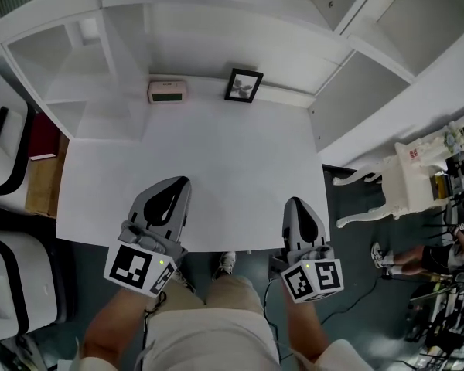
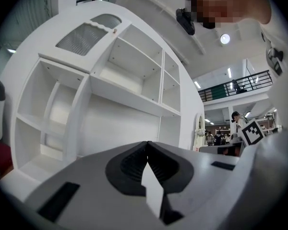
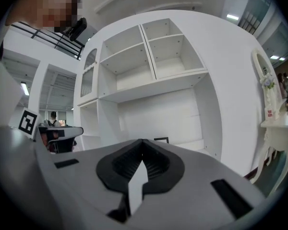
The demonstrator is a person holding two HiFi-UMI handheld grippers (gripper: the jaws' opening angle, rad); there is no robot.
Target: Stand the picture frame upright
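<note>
Sitting on the white desk (image 1: pixel 216 176) are picture frame (image 1: pixel 243 86) and clock (image 1: pixel 167 92).

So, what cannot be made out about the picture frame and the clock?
Head view: the picture frame is too small to show its stand or lean; the clock is too small to read.
Right gripper view: the right gripper hides all but the frame's top edge.

Right gripper (image 3: pixel 142 143): jaws closed together, nothing between them. Beyond stands a white shelf unit (image 3: pixel 149 87). In its lower recess, a dark picture frame (image 3: pixel 161 139) shows its top edge only.
</note>
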